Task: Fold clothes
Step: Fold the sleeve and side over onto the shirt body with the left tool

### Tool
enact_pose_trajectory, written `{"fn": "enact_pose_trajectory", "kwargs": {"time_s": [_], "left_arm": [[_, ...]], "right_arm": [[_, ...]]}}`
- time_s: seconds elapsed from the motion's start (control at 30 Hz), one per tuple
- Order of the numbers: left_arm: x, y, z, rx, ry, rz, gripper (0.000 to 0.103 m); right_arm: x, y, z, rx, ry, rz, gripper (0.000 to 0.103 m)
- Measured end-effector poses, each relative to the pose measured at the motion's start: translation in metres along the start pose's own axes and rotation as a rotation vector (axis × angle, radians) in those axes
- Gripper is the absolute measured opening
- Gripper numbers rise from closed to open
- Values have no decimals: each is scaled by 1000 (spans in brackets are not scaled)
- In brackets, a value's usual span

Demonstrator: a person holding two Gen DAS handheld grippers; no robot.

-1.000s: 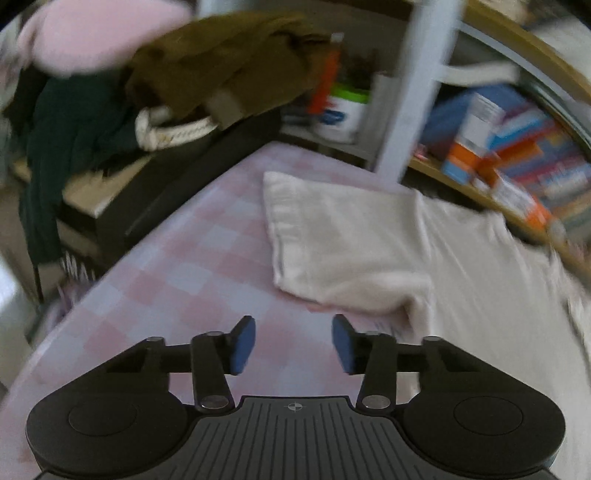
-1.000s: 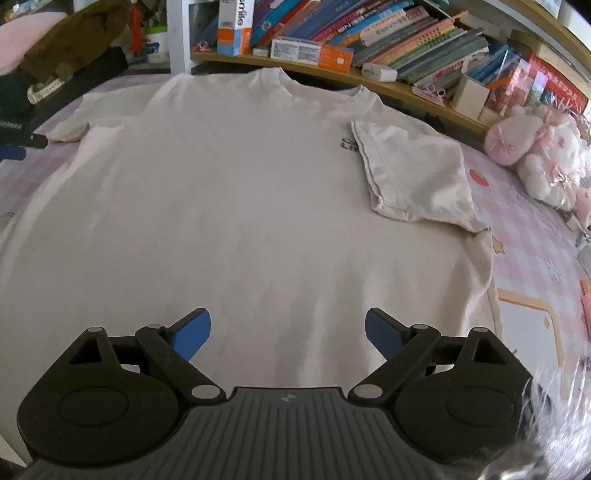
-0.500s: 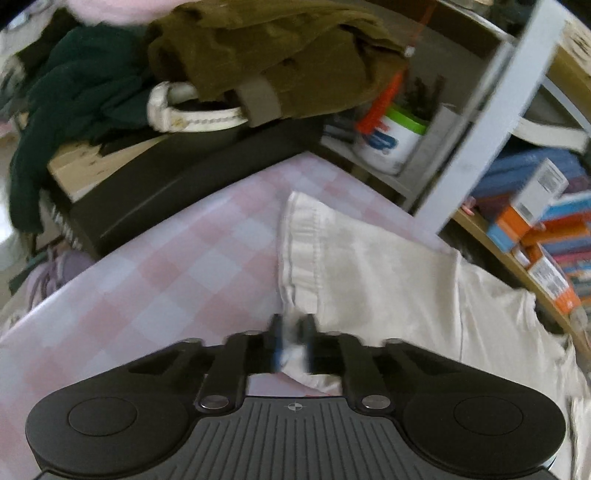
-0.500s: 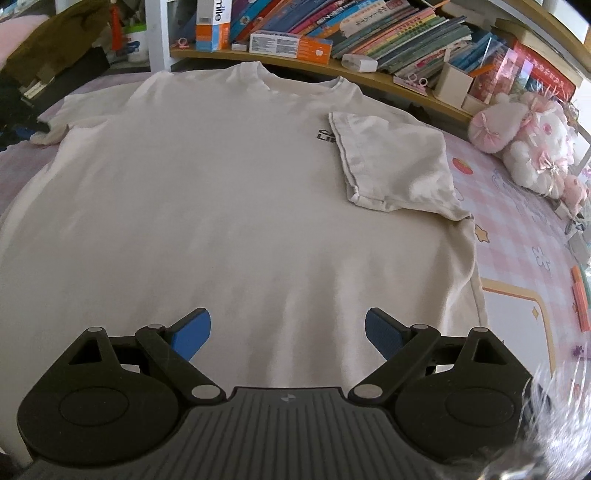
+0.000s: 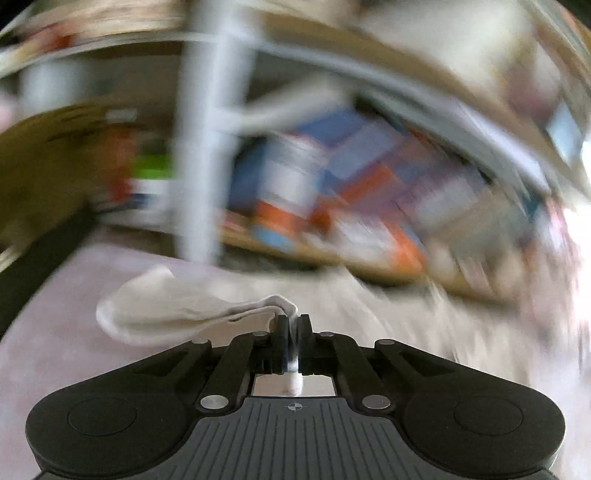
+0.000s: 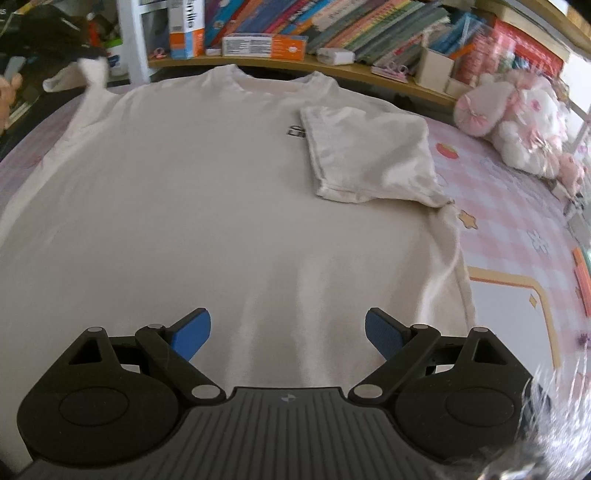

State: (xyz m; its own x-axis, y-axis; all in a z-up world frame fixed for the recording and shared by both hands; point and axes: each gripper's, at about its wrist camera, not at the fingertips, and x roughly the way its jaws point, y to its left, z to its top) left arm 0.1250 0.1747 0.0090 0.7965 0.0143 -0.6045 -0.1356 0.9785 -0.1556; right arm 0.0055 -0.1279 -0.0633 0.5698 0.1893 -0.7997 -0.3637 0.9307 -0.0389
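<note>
T-shirt [image 6: 207, 206], cream, lies flat front-up across the pink checked bed [image 6: 517, 206], collar toward the bookshelf [image 6: 332, 29]. Its right sleeve [image 6: 369, 158] is folded in over the chest, partly covering a small dark logo. I've got the L claw [image 5: 292, 334] pressed together, pinching the other sleeve [image 5: 166, 310] by its edge w/ the cloth raised off the bed; that view is badly blurred. R claw [image 6: 288, 332] hangs spread wide over the lower hem area, nothing btwn its blue pads [image 6: 192, 334]. Plush toy [image 6: 517, 122] sits by the shelf at right.
</note>
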Motion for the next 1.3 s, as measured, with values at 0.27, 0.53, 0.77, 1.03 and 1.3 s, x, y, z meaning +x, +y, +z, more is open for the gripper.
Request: {"fn": "enact_pose_trajectory", "kwargs": {"time_s": [0.27, 0.53, 0.77, 1.03, 1.3], "left_arm": [[34, -40, -49, 167, 213, 44, 59], [19, 24, -31, -108, 30, 238, 53], [52, 26, -30, -28, 110, 281, 3], [62, -22, 25, -85, -39, 80, 5], [80, -46, 22, -104, 85, -39, 53]], "right_arm": [[9, -17, -5, 33, 32, 39, 93], [10, -19, -8, -8, 22, 72, 100], [12, -20, -8, -31, 14, 90, 102], [9, -21, -12, -53, 2, 107, 102], [6, -23, -14, -62, 11, 115, 102]]}}
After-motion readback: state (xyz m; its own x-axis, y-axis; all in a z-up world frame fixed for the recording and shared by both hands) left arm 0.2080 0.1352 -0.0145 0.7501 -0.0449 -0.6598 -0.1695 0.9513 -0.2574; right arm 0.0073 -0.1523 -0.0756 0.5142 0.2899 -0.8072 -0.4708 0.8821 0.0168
